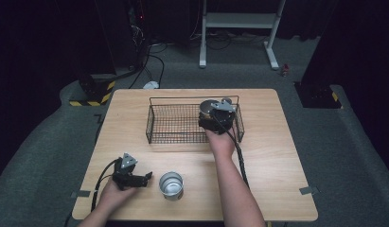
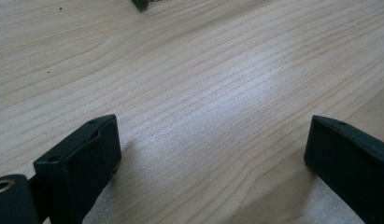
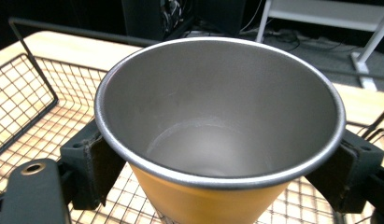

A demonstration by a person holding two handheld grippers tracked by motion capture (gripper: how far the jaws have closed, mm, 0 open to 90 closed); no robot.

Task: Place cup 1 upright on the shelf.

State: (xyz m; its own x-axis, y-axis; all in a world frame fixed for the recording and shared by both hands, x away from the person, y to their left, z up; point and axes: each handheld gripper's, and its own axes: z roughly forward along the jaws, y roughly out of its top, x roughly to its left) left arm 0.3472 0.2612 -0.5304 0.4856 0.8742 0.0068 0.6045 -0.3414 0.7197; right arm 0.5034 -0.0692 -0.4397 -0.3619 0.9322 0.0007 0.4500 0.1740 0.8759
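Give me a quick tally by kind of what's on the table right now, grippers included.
Cups: 2, an orange cup held between the right gripper's jaws over the basket, and a silver cup standing on the table
Wire baskets: 1
Grippers: 2, left gripper and right gripper
Total: 5

Wooden table (image 1: 272,189): one, carrying every item below.

Wire basket (image 1: 156,124): one, sitting toward the table's far edge.

Cups: two in all. One silver cup (image 1: 171,185) is standing upright near the table's front edge, apart from the basket. One yellow-sided cup (image 3: 213,140) with a bare metal inside is being held over the basket's right end.

Grippers: two. The right gripper (image 3: 217,163) is clamping the yellow-sided cup; the left gripper (image 1: 147,178) is resting with jaws spread at the table's front left, just beside the silver cup.

Hands: two, one holding each gripper.
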